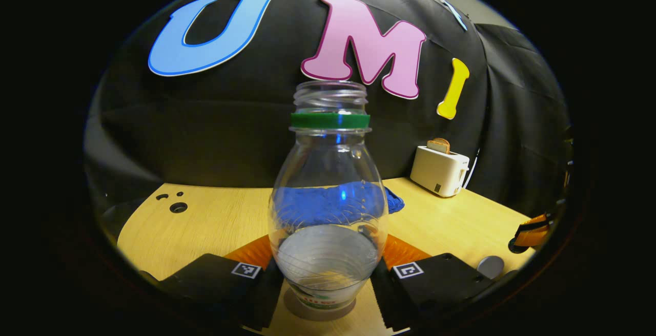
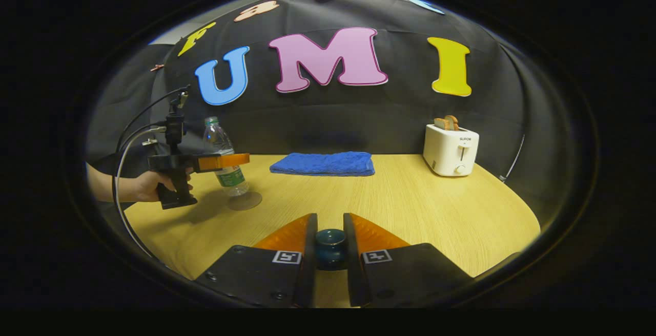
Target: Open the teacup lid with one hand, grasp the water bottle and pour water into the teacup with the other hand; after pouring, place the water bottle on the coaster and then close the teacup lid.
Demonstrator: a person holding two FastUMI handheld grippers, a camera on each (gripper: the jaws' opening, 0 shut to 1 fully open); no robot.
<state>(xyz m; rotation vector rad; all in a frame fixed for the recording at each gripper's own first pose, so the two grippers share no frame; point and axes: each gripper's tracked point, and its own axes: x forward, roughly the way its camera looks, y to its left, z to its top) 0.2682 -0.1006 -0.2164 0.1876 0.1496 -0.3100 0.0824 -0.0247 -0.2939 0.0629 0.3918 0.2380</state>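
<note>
A clear water bottle with a green neck ring and no cap stands between my left gripper's fingers, water low in it. Its base rests on a round coaster. My left gripper is shut on the bottle's lower body. In the right gripper view the bottle leans slightly over the coaster, held by the left gripper in a person's hand. My right gripper is shut on the dark teal knob of the teacup lid; the cup is hidden.
A folded blue towel lies at the back of the wooden table. A white toaster with bread stands at the back right. A small grey round object sits near the table's edge. Cables trail from the left gripper.
</note>
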